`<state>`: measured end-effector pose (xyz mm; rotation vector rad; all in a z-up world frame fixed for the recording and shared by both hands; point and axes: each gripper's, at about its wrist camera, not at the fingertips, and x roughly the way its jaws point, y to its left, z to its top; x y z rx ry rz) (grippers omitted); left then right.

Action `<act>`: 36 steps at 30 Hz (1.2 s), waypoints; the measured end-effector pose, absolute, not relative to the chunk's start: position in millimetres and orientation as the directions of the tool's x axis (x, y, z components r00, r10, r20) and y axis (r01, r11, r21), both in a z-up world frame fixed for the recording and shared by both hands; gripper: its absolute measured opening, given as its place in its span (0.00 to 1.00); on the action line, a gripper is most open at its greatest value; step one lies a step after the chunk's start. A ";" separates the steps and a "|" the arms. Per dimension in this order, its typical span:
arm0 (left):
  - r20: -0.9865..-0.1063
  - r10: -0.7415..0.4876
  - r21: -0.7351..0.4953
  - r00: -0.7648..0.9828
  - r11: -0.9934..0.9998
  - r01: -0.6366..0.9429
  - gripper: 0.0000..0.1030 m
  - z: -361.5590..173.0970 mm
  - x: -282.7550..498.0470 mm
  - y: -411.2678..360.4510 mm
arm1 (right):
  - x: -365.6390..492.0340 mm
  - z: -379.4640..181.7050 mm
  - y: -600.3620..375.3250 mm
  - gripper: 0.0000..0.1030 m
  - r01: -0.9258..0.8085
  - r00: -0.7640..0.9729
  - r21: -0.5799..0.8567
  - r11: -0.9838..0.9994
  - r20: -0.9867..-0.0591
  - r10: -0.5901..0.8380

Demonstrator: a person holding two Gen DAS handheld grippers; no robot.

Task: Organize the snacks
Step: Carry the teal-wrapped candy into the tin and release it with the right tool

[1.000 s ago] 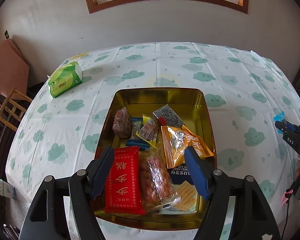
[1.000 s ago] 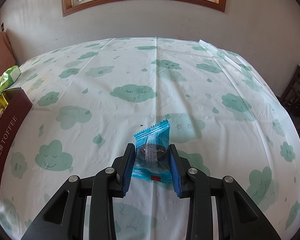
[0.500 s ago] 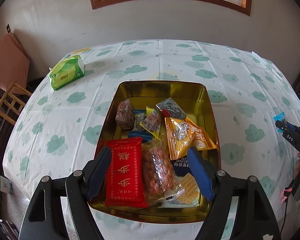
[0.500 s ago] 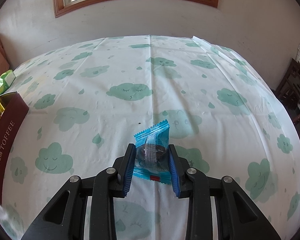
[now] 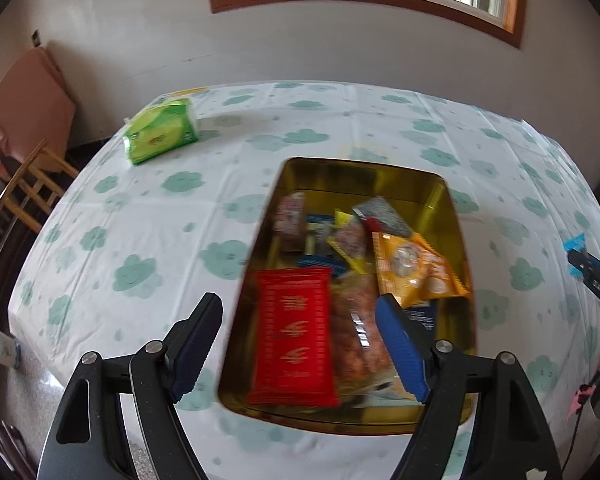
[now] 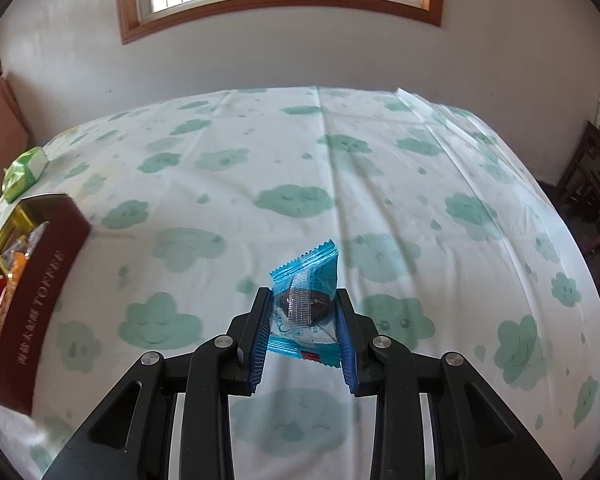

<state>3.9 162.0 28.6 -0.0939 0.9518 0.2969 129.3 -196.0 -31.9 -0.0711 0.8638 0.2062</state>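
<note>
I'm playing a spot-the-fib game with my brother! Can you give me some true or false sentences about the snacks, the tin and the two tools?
1. The right tool is squeezing a blue-wrapped snack. True.
2. The left tool is carrying the red packet. False: its jaws stand wide open, and the red packet lies in the gold tin.
3. The gold tin has nothing in it. False: it holds several snacks, including an orange packet.
4. A green tissue pack sits on the cloud-print tablecloth, apart from the tin. True.
5. The blue-wrapped snack is already in the tin. False: it is out over the tablecloth, to the tin's right.
</note>
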 end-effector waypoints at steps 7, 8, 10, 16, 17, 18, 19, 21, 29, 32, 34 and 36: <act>-0.809 0.242 0.048 0.535 0.935 -0.350 0.76 30.0 -6.0 185.1 | 117.9 -12.0 -160.1 0.31 -0.292 0.627 0.070 0.954 -0.739 0.246; -0.809 0.243 0.046 0.535 0.934 -0.355 0.76 30.0 -7.2 187.2 | 115.4 -8.8 -152.1 0.31 -0.309 0.627 0.074 0.948 -0.734 0.261; -0.810 0.245 0.044 0.533 0.932 -0.360 0.76 29.8 -9.5 190.1 | 110.4 -2.7 -136.9 0.31 -0.341 0.628 0.079 0.937 -0.722 0.290; -0.815 0.245 0.046 0.526 0.931 -0.363 0.77 27.0 -12.3 194.3 | 92.4 12.9 -84.8 0.31 -0.457 0.596 0.107 0.883 -0.700 0.393; -0.815 0.245 0.046 0.525 0.931 -0.362 0.77 26.6 -12.7 194.6 | 88.9 15.1 -75.0 0.31 -0.477 0.590 0.108 0.872 -0.696 0.409; -0.816 0.248 0.048 0.523 0.930 -0.365 0.77 26.2 -13.3 195.5 | 85.3 17.2 -66.1 0.31 -0.495 0.584 0.109 0.862 -0.693 0.423; -0.815 0.249 0.049 0.523 0.929 -0.366 0.77 26.1 -14.1 196.3 | 82.5 18.5 -58.6 0.31 -0.511 0.578 0.110 0.852 -0.690 0.436; -0.815 0.252 0.052 0.521 0.928 -0.369 0.77 25.7 -15.8 198.7 | 75.1 20.9 -40.4 0.31 -0.549 0.563 0.105 0.829 -0.688 0.459; -0.819 0.276 0.063 0.503 0.914 -0.400 0.77 22.4 -23.1 216.6 | 57.1 19.6 8.6 0.31 -0.631 0.506 0.108 0.768 -0.693 0.513; -0.819 0.286 0.066 0.497 0.908 -0.413 0.77 21.6 -26.5 223.4 | 53.7 16.9 20.9 0.31 -0.646 0.491 0.109 0.756 -0.699 0.520; -0.820 0.287 0.062 0.495 0.905 -0.421 0.77 21.3 -27.9 227.2 | 52.6 14.5 28.2 0.31 -0.654 0.478 0.113 0.748 -0.705 0.524; -0.821 0.288 0.060 0.493 0.902 -0.427 0.78 20.9 -29.4 229.7 | 51.2 11.8 34.9 0.31 -0.662 0.469 0.109 0.742 -0.712 0.523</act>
